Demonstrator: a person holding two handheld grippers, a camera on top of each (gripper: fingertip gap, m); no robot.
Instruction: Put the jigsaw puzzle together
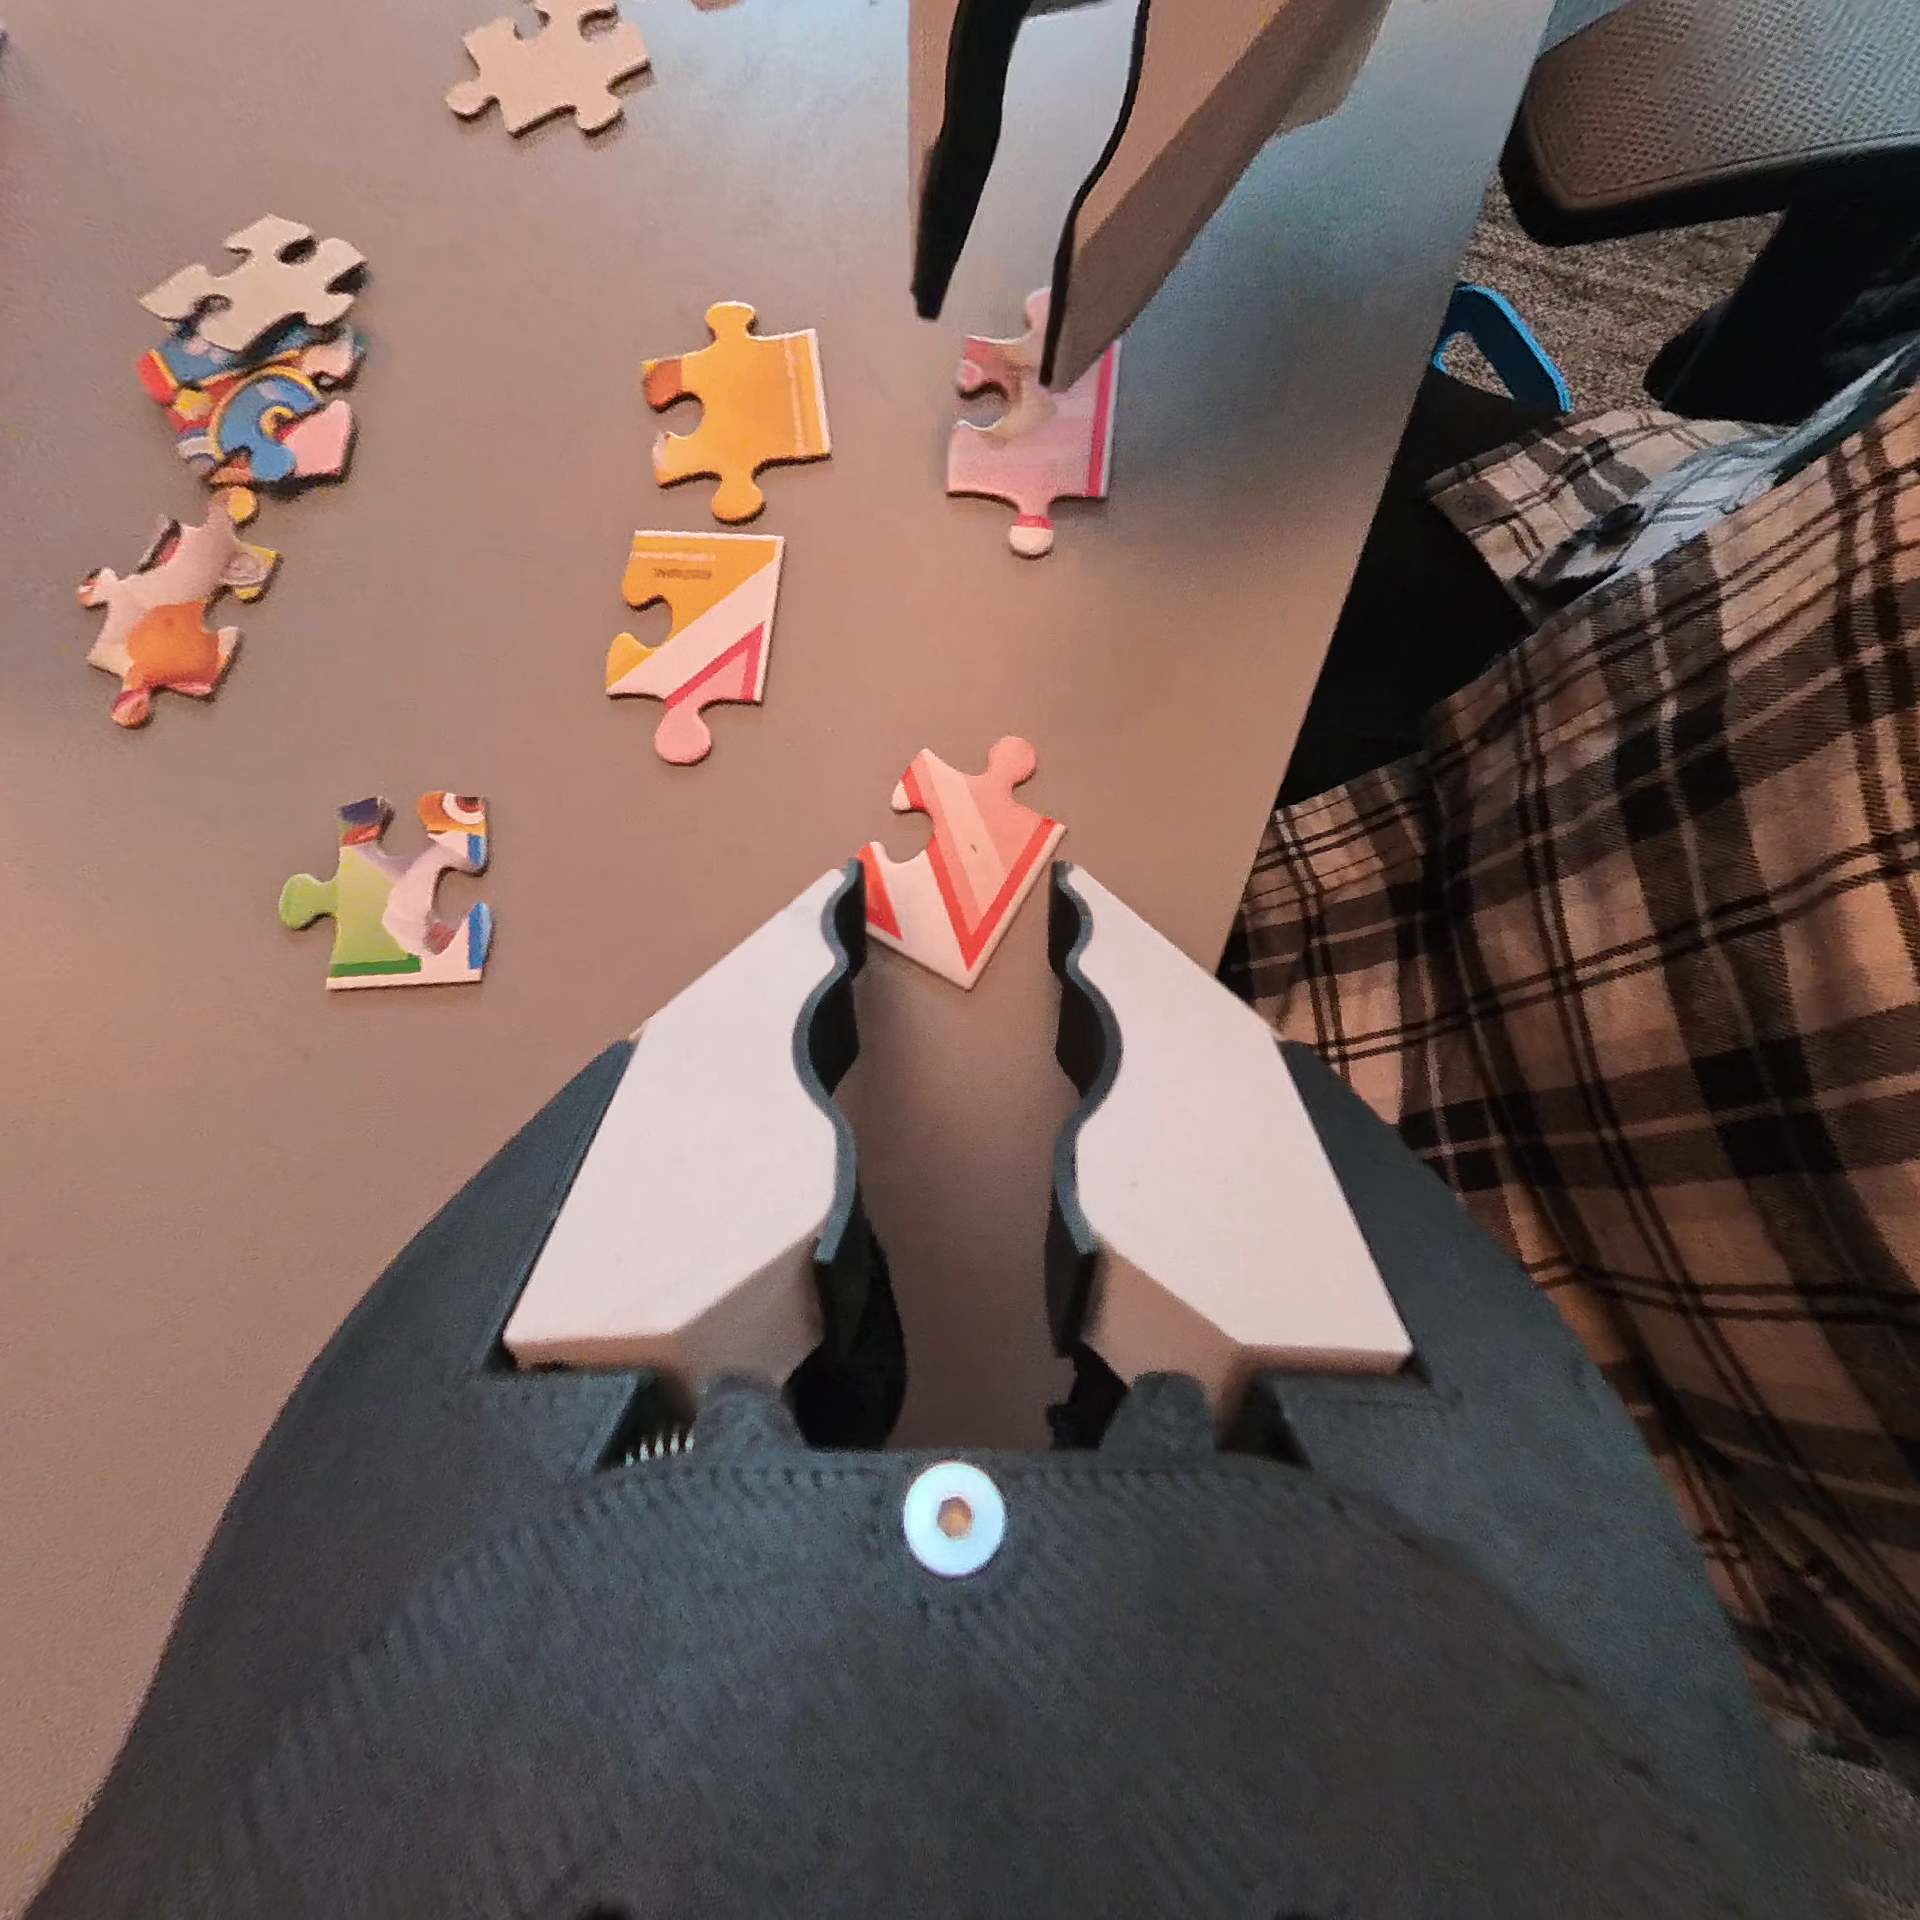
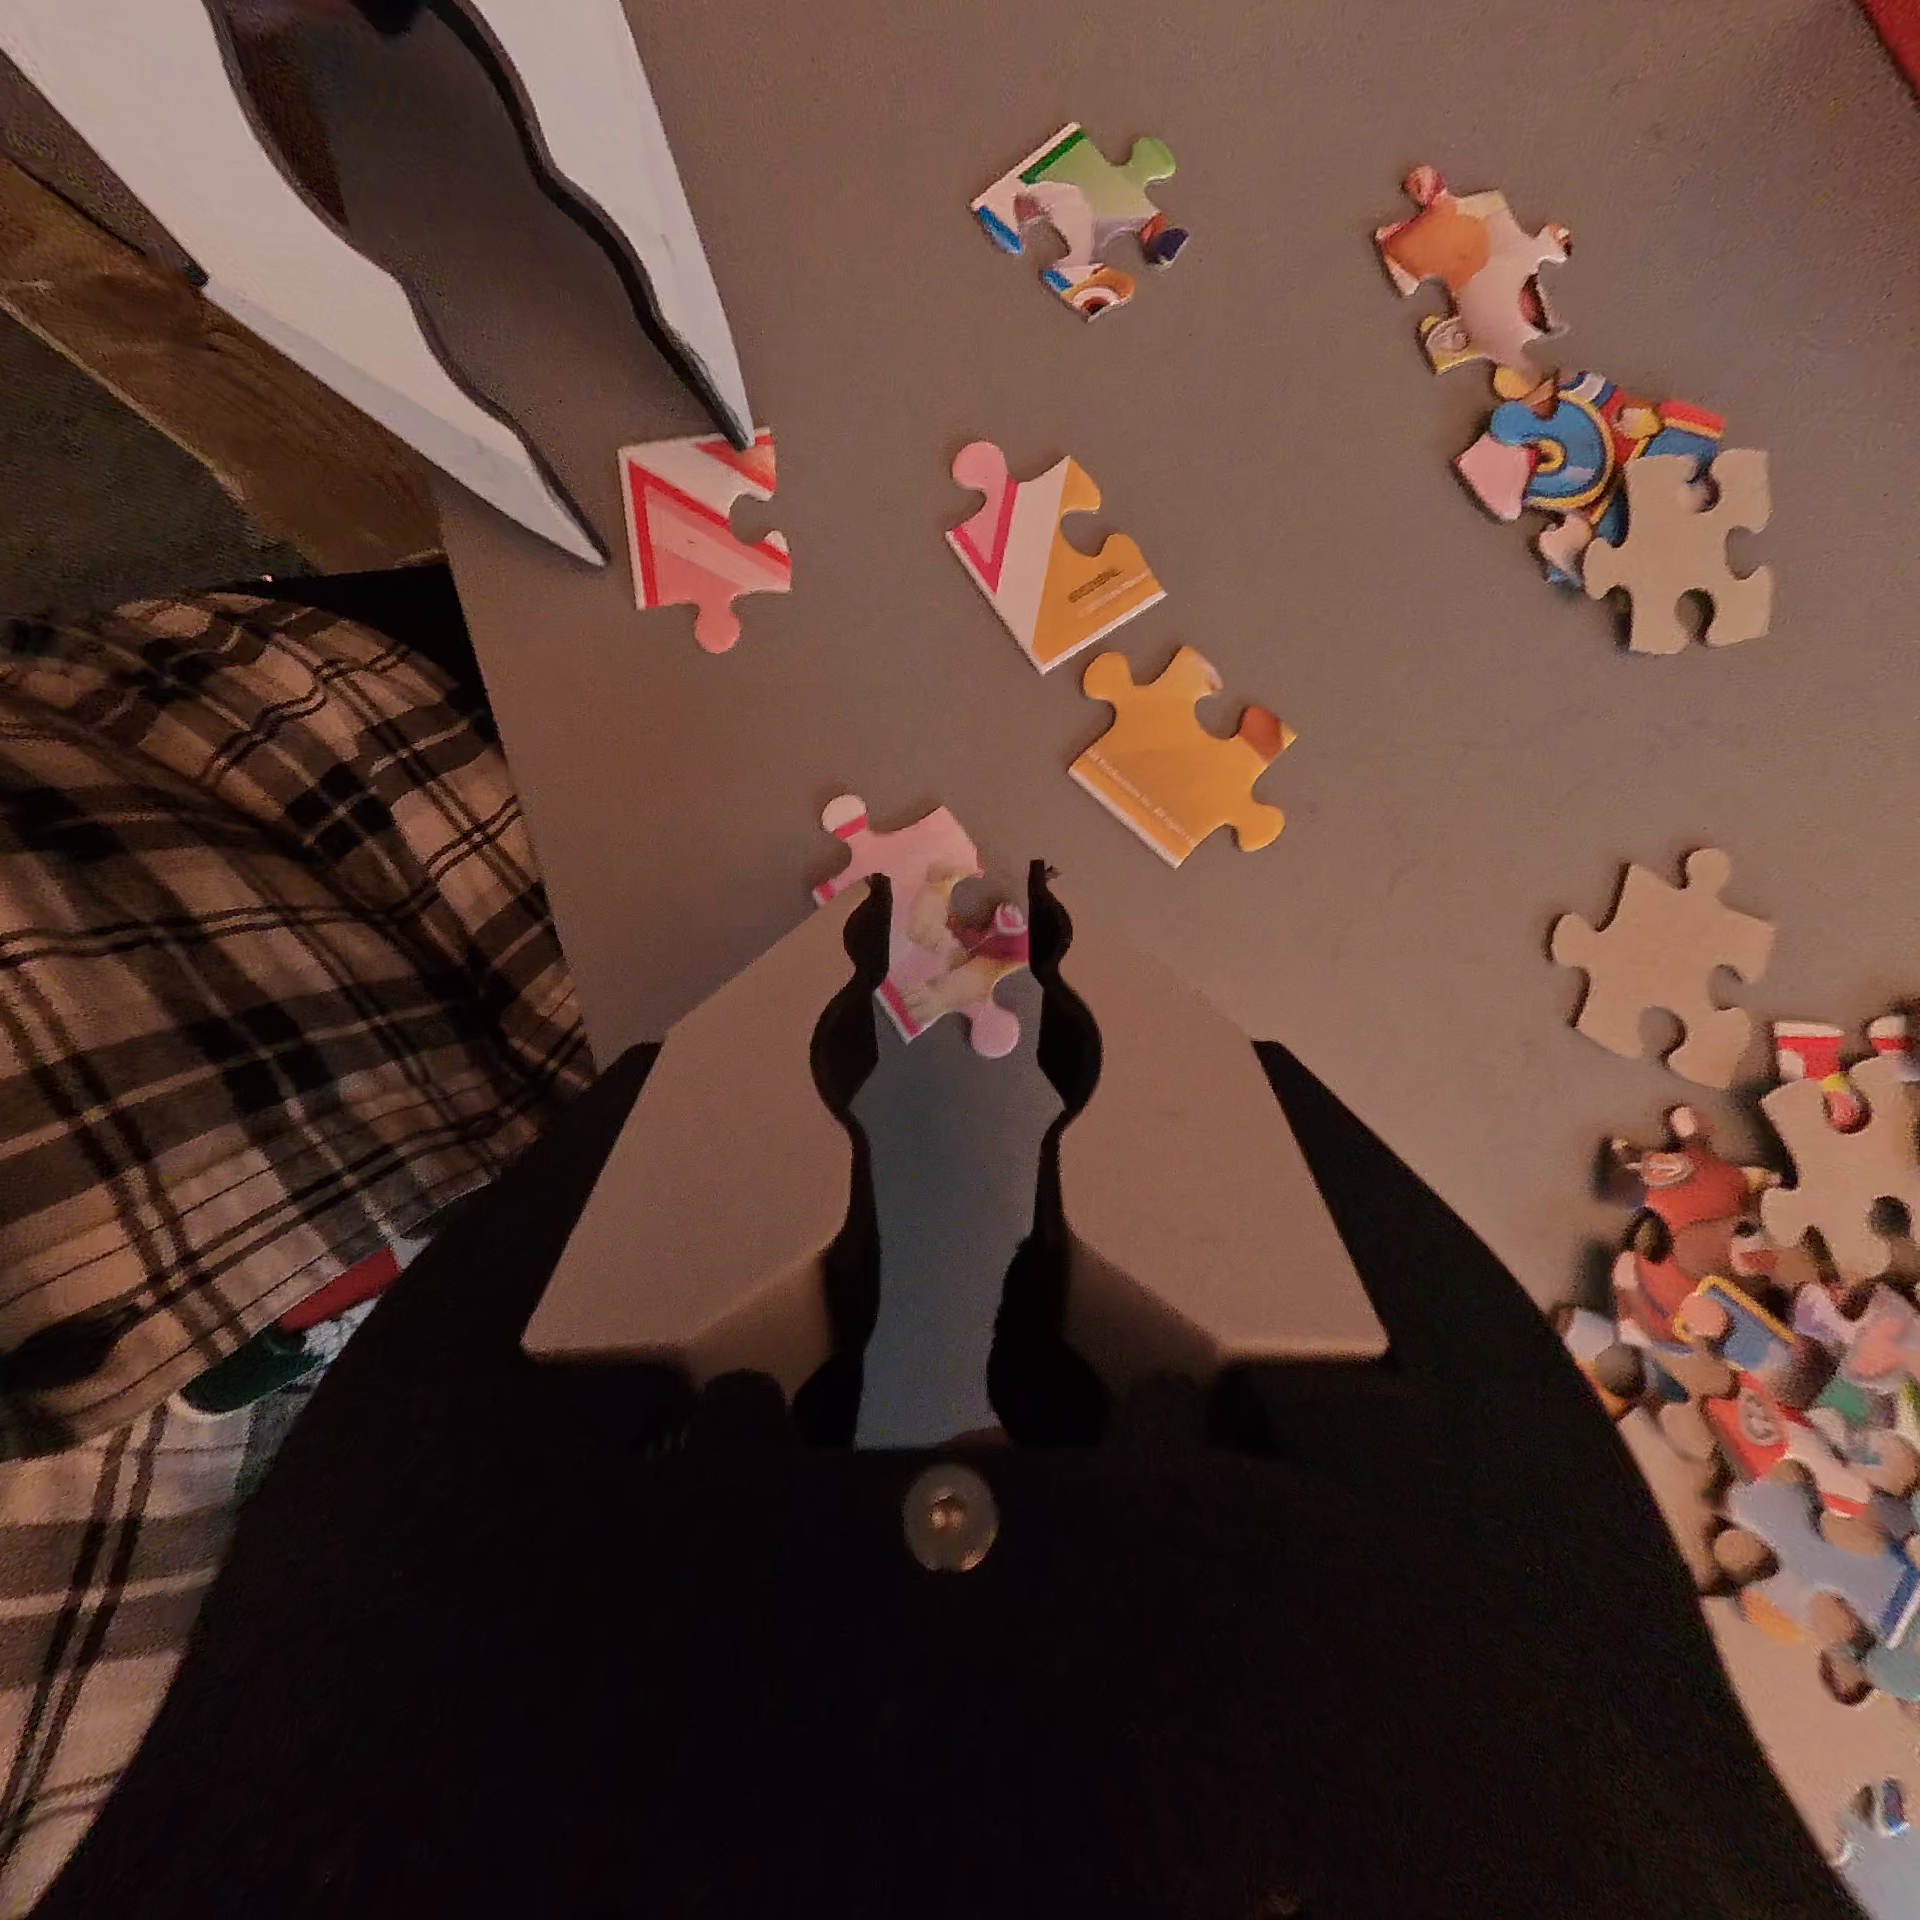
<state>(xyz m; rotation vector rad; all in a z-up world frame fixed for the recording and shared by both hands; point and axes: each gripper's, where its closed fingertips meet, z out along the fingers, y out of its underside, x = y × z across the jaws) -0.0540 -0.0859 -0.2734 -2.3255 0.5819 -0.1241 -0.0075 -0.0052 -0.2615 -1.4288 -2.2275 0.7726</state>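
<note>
Red-striped corner piece sits between my left tongs, gaping; right tongs gape over pink piece. I'd pinch edges squarely.

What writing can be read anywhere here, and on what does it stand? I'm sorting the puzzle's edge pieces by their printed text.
On the yellow, white and pink piece: a short line of small print on its yellow part, too small and blurred to read.
On the plain yellow piece: a strip of fine print along its straight edge, too blurred to read.
No other writing shows in either view.
</note>
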